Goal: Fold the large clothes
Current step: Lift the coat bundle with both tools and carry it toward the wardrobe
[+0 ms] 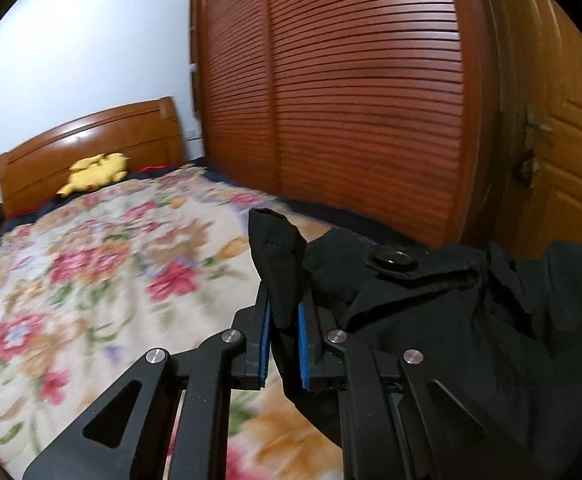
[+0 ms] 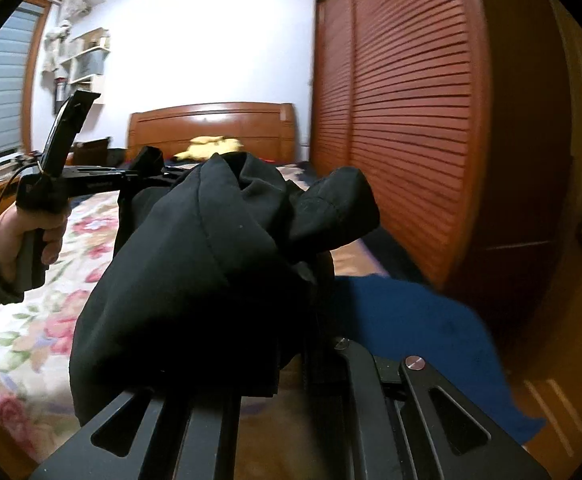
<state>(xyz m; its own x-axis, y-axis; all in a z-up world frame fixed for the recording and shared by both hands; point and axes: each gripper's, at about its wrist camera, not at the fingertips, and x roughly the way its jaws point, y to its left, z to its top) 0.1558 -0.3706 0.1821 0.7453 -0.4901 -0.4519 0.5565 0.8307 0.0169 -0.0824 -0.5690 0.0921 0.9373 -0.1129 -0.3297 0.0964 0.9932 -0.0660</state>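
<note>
A large black garment [image 1: 431,312] with a round black button [image 1: 393,258] hangs in the air above the bed. My left gripper [image 1: 285,320] is shut on a folded edge of it, the fabric pinched between the blue pads [image 1: 303,344]. In the right wrist view the black garment [image 2: 195,272] drapes over my right gripper [image 2: 291,360] and hides its fingertips; the fabric bunches there as if held. The left gripper [image 2: 147,168], held in a hand, shows at the left of that view, also gripping the garment.
The bed carries a floral cover [image 1: 91,280] with a yellow plush toy [image 1: 95,172] by the wooden headboard [image 1: 91,136]. A dark blue sheet [image 2: 423,336] hangs at the bed's right edge. A slatted wooden wardrobe [image 1: 351,100] and a door [image 1: 563,152] stand on the right.
</note>
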